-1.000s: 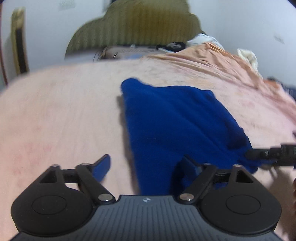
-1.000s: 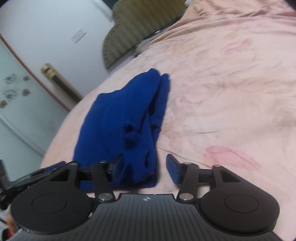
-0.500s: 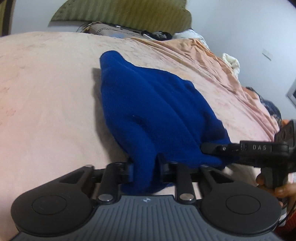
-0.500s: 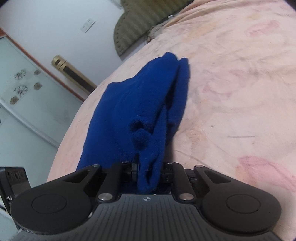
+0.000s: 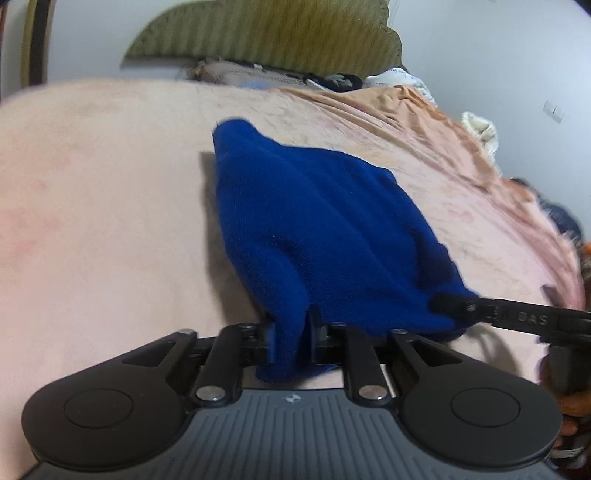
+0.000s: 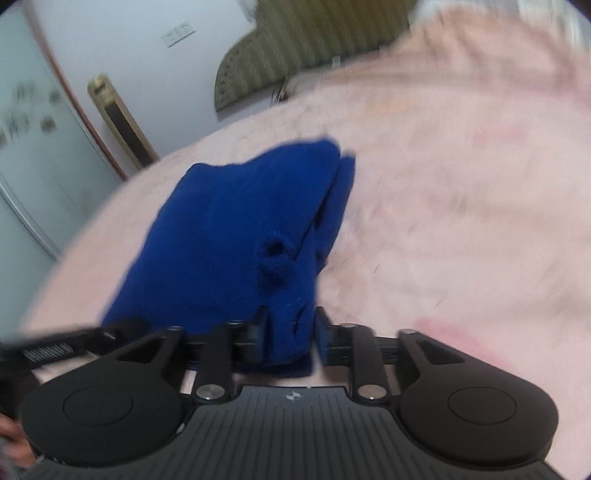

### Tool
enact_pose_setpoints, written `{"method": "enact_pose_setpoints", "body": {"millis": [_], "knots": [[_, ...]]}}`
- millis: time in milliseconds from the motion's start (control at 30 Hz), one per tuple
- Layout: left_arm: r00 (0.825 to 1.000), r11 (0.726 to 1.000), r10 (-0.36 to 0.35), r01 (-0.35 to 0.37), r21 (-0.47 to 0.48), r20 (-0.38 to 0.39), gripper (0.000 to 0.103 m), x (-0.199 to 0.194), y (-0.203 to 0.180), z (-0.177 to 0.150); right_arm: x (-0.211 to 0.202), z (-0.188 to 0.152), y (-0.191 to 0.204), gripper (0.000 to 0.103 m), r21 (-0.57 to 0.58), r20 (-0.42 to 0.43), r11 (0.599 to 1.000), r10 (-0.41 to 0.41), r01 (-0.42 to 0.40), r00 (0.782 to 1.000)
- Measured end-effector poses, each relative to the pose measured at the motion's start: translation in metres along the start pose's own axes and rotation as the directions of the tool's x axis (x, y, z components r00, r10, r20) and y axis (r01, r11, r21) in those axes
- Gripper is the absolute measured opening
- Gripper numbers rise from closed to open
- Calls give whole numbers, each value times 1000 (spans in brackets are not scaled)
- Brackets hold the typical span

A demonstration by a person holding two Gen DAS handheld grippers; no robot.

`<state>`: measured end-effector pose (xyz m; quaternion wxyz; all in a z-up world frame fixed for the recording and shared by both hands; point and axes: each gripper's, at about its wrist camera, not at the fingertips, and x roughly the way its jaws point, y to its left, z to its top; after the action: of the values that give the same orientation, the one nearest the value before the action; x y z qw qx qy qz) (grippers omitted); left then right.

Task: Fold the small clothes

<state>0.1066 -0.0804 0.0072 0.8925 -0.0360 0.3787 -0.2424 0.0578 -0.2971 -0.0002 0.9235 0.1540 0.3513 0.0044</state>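
Both grippers pinch the near edge of the blue garment (image 5: pixel 325 229) on the pink bed (image 5: pixel 92 221): left gripper (image 5: pixel 291 339) fingers nearly closed on a fold, right gripper (image 6: pixel 290 334) fingers likewise, though blur softens that view. An olive headboard (image 5: pixel 266 33) stands behind.

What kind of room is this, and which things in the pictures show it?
Most likely a bedroom. The blue garment lies on a wide pink bedspread, a padded olive headboard stands against the wall behind it, and bedding is bunched at the far edge.
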Motion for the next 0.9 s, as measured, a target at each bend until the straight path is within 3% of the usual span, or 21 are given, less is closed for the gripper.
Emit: {"method": "enact_pose_setpoints", "body": {"millis": [100, 200, 333, 467, 633, 800, 900], "knots": [[997, 997, 68, -69, 41, 24, 30, -5, -12, -4, -13, -7, 21, 55, -137, 89, 982, -118, 129, 989], [994, 994, 101, -103, 41, 31, 40, -4, -19, -10, -12, -13, 27, 62, -173, 96, 974, -131, 146, 987], [990, 990, 131, -134, 53, 57, 57, -8, -27, -16, -7, -18, 25, 62, -143, 74, 977, -148, 157, 986], [983, 982, 164, -171, 79, 78, 59, -13, -36, -24, -7, -22, 25, 69, -123, 69, 980, -147, 155, 987], [979, 981, 186, -189, 39, 79, 63, -16, -38, -32, -11, -29, 26, 71, -115, 67, 982, -143, 150, 987], [976, 978, 207, -209, 24, 70, 65, -19, -39, -40, -15, -36, 32, 82, -140, 68, 977, -149, 158, 986], [973, 975, 221, -223, 14, 69, 65, -21, -38, -44, -17, -39, 35, 83, -152, 66, 975, -154, 163, 986]]}}
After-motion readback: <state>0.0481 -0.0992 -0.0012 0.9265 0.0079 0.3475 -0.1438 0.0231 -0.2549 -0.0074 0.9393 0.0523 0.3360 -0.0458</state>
